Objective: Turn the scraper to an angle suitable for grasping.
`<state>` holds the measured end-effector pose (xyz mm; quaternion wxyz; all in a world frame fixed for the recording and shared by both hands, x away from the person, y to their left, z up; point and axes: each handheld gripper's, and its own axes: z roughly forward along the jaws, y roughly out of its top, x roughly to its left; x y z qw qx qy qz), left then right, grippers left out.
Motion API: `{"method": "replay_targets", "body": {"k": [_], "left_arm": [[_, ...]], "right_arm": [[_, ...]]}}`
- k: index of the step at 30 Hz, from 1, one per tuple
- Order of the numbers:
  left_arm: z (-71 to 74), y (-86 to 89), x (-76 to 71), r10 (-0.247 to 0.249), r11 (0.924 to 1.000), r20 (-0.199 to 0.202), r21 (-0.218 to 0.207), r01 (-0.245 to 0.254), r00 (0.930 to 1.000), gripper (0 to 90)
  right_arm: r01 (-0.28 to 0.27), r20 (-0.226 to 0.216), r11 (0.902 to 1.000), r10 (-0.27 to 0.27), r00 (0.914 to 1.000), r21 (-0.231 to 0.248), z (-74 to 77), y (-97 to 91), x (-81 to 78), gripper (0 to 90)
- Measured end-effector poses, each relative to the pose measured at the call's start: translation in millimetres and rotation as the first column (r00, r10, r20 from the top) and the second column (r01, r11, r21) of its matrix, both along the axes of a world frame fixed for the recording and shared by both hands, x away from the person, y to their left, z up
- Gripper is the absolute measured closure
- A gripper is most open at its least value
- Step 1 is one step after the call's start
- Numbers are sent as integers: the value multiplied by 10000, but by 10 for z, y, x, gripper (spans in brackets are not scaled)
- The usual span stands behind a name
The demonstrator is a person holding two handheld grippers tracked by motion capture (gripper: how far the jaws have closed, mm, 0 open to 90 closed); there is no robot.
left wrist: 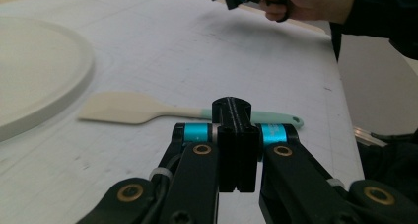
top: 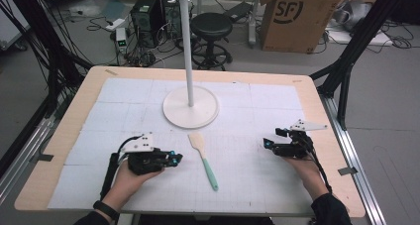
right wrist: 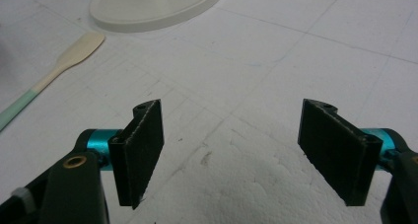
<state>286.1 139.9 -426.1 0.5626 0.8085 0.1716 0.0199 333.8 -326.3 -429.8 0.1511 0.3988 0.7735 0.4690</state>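
A spatula (top: pixel 203 157) with a cream blade and mint-green handle lies flat on the white mat, between the two hands. It also appears as the spatula (left wrist: pixel 148 109) just beyond my left jaws and as the spatula (right wrist: pixel 54 71) at the left of the right gripper view. My left gripper (top: pixel 176 158) rests on the mat left of the handle, jaws pressed together on nothing; its tip (left wrist: pixel 235 116) points at the handle. My right gripper (top: pixel 270 138) sits on the mat at the right, jaws wide apart (right wrist: pixel 231 150) and empty.
A white stand with a round base (top: pixel 191 107) and tall pole (top: pixel 187 41) rises behind the spatula, hooks at its top. The wooden table edge (top: pixel 327 150) runs close to the right hand. A stool, boxes and cables lie on the floor beyond.
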Motion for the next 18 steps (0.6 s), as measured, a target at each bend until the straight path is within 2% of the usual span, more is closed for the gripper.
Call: {"method": "replay_targets", "body": {"k": [3,5,9,12,14,15,18], "left_arm": [[-38,-211,-14,-394,9971,-97,645,399,9992,898],[-57,-340,-24,-649,9900,-81,1253,654,9979,898],[-110,-604,-28,-1147,9677,-172,2240,1156,9933,898],[-159,-788,-6,-1387,9488,-307,2823,1417,9899,898],[-197,-900,4,-1385,9407,-318,3083,1415,9899,898],[-196,-932,14,-1344,9443,-243,3000,1355,9906,898],[-205,-1020,43,-1211,9475,-222,2953,1222,9924,898]], "right_arm": [[-11,7,10000,11,10000,-4,1,3,-3,248],[-11,5,10000,11,10000,-9,3,1,-5,248],[-10,-6,10000,10,10000,0,2,-2,-4,248],[-26,5,10000,26,10000,-1,1,3,-5,248],[-31,8,10000,31,10000,2,2,3,-6,248],[-32,7,10000,32,10000,-3,2,3,-7,248],[-38,-28,10000,38,10000,-11,-2,1,-5,248]]}}
